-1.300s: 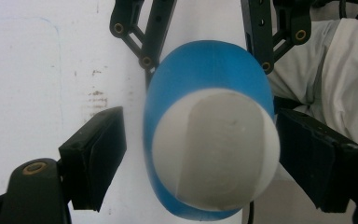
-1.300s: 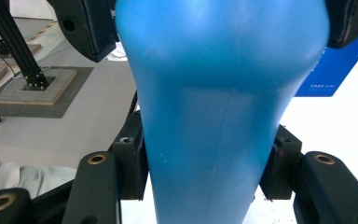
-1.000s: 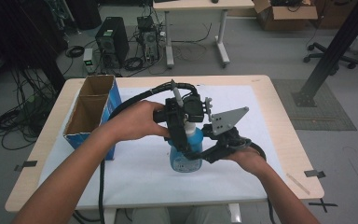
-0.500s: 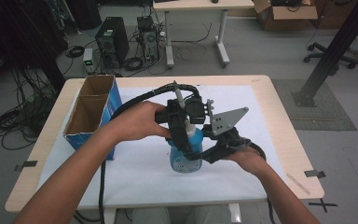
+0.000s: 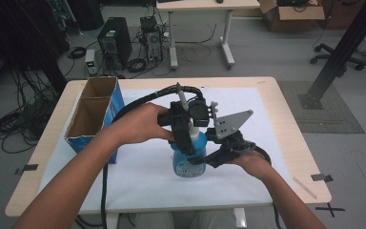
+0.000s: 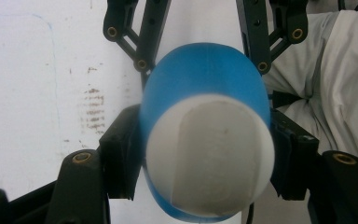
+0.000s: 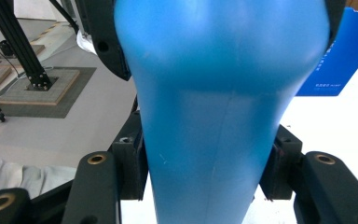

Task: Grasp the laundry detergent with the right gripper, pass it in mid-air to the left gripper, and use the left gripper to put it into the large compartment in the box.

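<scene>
Bottle point(image 5: 188, 160) is standing upright mid-table: right gripper point(image 5: 205, 160) is clamping its body from 3 o'clock, steadying it, while left gripper point(image 5: 187, 143), jaws just closed, is pinching its white cap point(image 6: 209, 156) from above, likely for unscrewing.

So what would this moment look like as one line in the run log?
left gripper: jaws just closed on white cap | right gripper: shut on blue plastic bottle body | bottle: upright on white sheet | blue cardboard box: open, apart

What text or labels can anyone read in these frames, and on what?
Blue bottle: a printed label low on its front, too small to read.
Blue cardboard box: a short line of white print on its side, too blurred to read.
Floor by the table: a black tape "X".
Nothing else is readable.
</scene>
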The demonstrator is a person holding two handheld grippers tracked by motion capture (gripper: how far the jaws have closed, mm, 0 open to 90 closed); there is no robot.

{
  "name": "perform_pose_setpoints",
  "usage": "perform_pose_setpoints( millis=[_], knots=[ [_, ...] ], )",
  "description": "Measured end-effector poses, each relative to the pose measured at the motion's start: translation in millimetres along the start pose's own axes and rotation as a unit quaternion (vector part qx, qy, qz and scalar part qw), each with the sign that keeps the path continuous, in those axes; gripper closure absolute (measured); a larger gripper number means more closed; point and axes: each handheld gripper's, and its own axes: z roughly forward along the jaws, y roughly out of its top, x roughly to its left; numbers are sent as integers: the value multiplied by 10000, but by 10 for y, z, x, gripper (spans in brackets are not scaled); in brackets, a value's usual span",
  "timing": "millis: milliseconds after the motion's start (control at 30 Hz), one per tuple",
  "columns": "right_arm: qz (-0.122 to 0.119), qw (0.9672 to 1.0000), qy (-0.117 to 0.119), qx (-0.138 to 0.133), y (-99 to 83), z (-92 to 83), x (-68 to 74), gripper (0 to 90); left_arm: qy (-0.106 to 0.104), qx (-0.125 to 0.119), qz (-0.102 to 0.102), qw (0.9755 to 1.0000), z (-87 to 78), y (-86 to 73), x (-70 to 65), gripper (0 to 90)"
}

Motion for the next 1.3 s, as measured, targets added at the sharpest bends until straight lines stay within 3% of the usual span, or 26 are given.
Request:
perform_pose_setpoints(
  millis=[133, 233, 300, 433, 667, 800, 933, 1133, 1300],
  knots=[
    [79, 10000, 17, 50, 25, -2, 4, 425, -10, 40, -64, 10000, -20, 12, 4, 381],
    [194, 9998, -37, 25, 58, -53, 3, 303, 90, 81, -143, 9998, -33, 3, 14, 381],
    [256, 9993, -176, 215, 63, -95, -1, 203, 177, 95, -194, 9996, -59, -11, 19, 381],
    [400, 9968, -525, 452, 3, -261, -22, 101, 267, 88, -356, 9990, -153, -49, 40, 381],
    [764, 9888, -1192, 466, -87, -712, -107, 37, 623, 215, -758, 9949, -331, -79, 133, 382],
    [862, 9838, -1409, 691, -99, -936, -136, 35, 745, 259, -1095, 9909, -481, -101, 207, 382],
    [891, 9784, -1630, 910, -104, -1133, -162, 33, 861, 282, -1453, 9852, -645, -140, 279, 382],
    [860, 9709, -1924, 1139, -73, -1360, -205, 33, 1099, 307, -1940, 9744, -838, -213, 344, 382],
    [849, 9669, -2042, 1275, -34, -1465, -244, 31, 1294, 328, -2331, 9633, -957, -289, 391, 382]
  ],
)
